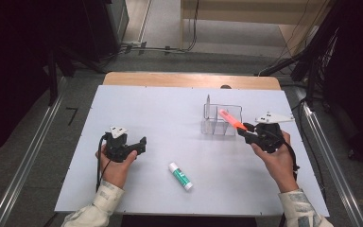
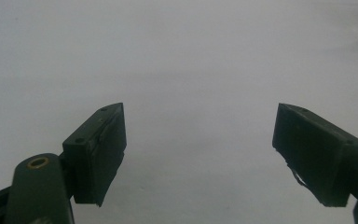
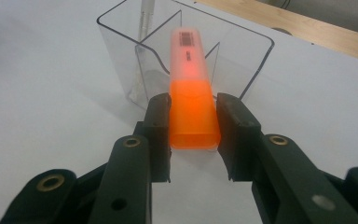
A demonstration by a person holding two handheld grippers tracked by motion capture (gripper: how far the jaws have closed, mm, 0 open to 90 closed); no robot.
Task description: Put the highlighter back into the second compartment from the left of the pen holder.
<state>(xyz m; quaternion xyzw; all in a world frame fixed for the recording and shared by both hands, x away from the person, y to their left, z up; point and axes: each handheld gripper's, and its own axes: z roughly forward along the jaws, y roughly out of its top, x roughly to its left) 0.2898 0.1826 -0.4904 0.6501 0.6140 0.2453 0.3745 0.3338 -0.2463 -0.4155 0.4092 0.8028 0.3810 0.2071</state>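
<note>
Right tongs (image 3: pixel 193 126): clamped on orange highlighter (image 3: pixel 191 93), above clear organizer (image 3: pixel 251 44).
Left tongs (image 2: pixel 198 154): apart, empty.
Left: drop in; glue stick (image 1: pixel 180 176) waits.

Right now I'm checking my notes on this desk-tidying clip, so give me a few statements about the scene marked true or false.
1. The right gripper is shut on the orange highlighter. True.
2. The left gripper holds the glue stick. False: its jaws stand open on nothing; the glue stick lies on the white table.
3. The clear organiser already holds a thin pen. True.
4. The highlighter lies flat on the table. False: it is held up, pointing at the organiser.
</note>
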